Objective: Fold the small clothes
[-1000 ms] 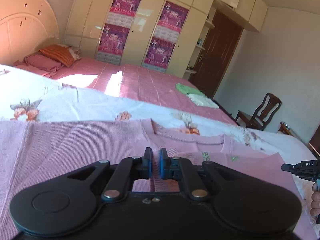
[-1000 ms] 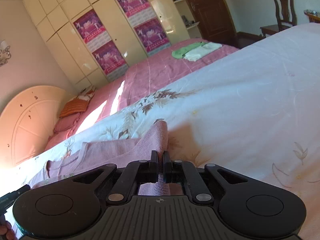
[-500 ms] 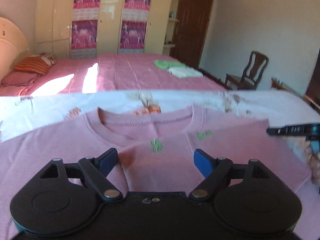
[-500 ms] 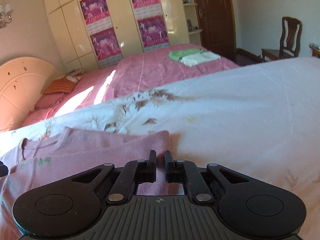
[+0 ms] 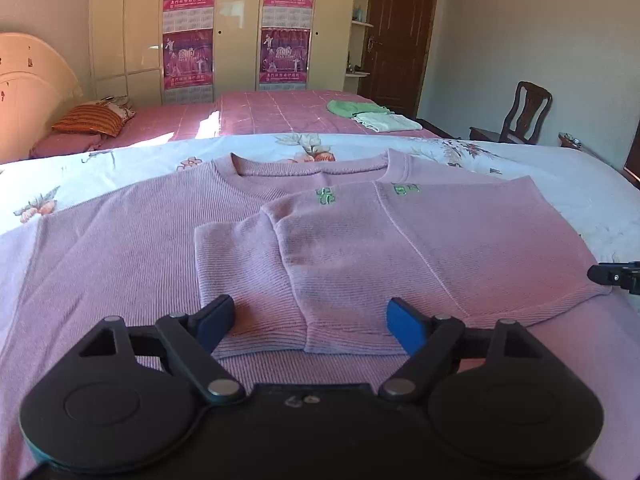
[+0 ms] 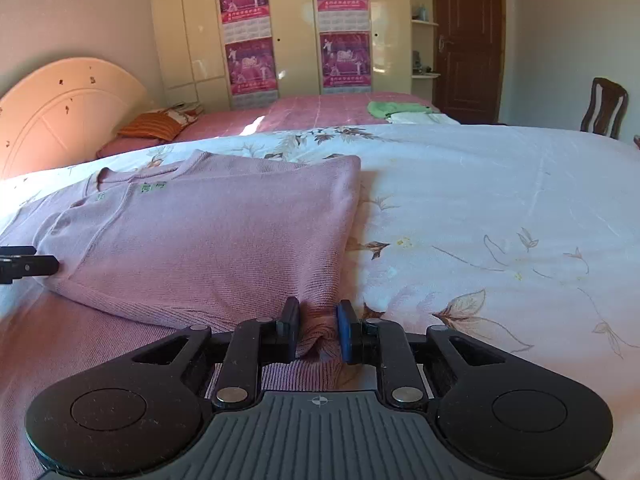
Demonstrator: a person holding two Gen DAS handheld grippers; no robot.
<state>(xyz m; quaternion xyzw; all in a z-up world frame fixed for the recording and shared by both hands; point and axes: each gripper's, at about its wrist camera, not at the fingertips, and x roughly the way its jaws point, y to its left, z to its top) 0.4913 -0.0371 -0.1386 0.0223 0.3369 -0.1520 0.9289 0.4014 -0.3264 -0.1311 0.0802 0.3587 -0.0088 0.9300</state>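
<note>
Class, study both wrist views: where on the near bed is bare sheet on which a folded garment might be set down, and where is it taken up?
Bare: the white floral bedsheet right of the pink ribbed knit sweater, towards the dark wooden chair, and a strip beyond the collar. Crowded: the sweater fills the left, with the right gripper at its edge and the left gripper over its folded sleeve.

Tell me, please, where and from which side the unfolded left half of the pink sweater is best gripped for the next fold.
Probably the pink sweater at its outer left side edge, near the hem and near the shoulder, coming in low from the left. That half lies flat and single-layered on the floral bedspread, so its free edge can be pinched and carried over the folded right half. The left gripper is open.
</note>
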